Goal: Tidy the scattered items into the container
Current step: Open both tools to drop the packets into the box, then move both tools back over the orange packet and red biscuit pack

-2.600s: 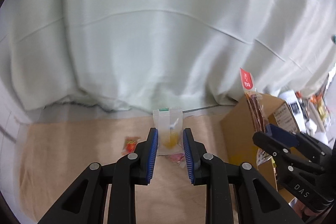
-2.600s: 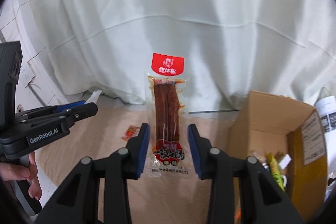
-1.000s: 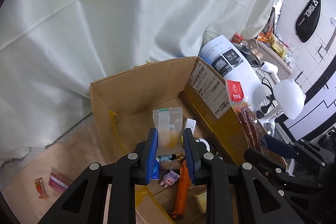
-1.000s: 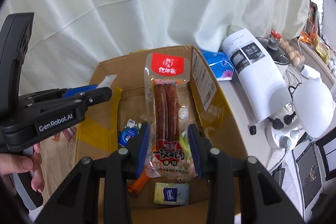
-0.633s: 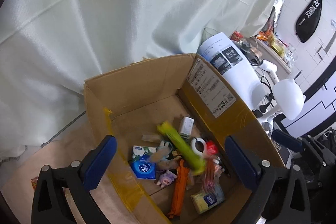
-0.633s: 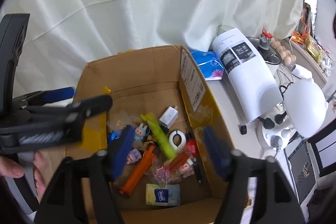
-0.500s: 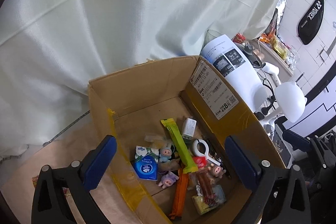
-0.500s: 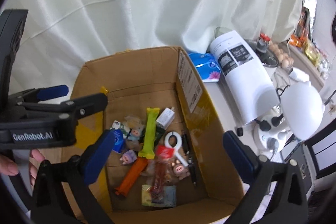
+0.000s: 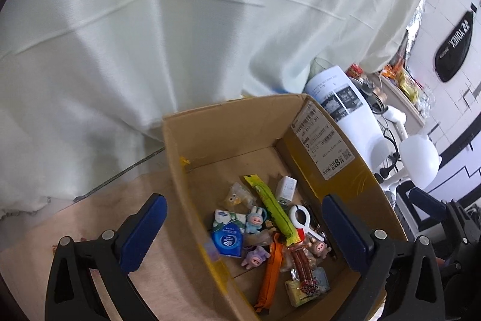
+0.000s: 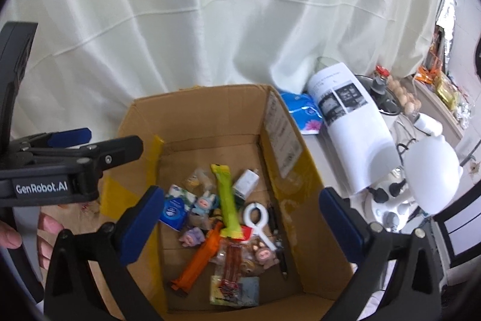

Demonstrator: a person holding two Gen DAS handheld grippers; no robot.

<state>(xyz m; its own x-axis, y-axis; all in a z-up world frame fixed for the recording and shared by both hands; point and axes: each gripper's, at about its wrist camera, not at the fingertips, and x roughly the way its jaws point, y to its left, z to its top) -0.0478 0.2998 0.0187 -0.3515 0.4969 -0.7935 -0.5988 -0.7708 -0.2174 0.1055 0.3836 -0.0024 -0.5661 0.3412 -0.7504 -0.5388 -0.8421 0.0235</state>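
The open cardboard box (image 9: pixel 228 134) sits below both grippers and holds several small items. The red sausage packet (image 9: pixel 302 263) lies near its front wall, also seen in the right wrist view (image 10: pixel 231 260). The clear packet with a yellow piece (image 9: pixel 237 197) rests toward the back left (image 10: pixel 197 178). My left gripper (image 9: pixel 242 200) is open and empty over the box's left wall; it shows from the side in the right wrist view (image 10: pixel 99 143). My right gripper (image 10: pixel 240 192) hangs open and empty above the box's middle.
In the box lie a green wrapper (image 10: pixel 227 197), an orange wrapper (image 10: pixel 195 260), a blue tissue pack (image 10: pixel 174 209), a white clip (image 10: pixel 258 218) and pig figurines. A pale curtain (image 9: pixel 180 35) hangs behind. Printed paper (image 10: pixel 345 122) and a white lamp (image 10: pixel 433 179) crowd the right. Wooden tabletop (image 9: pixel 90 206) shows on the left.
Both grippers went from shut on their packets to wide open. The sausage packet and the clear packet dropped into the box. The left gripper shifted, so the box sits further right in its view.
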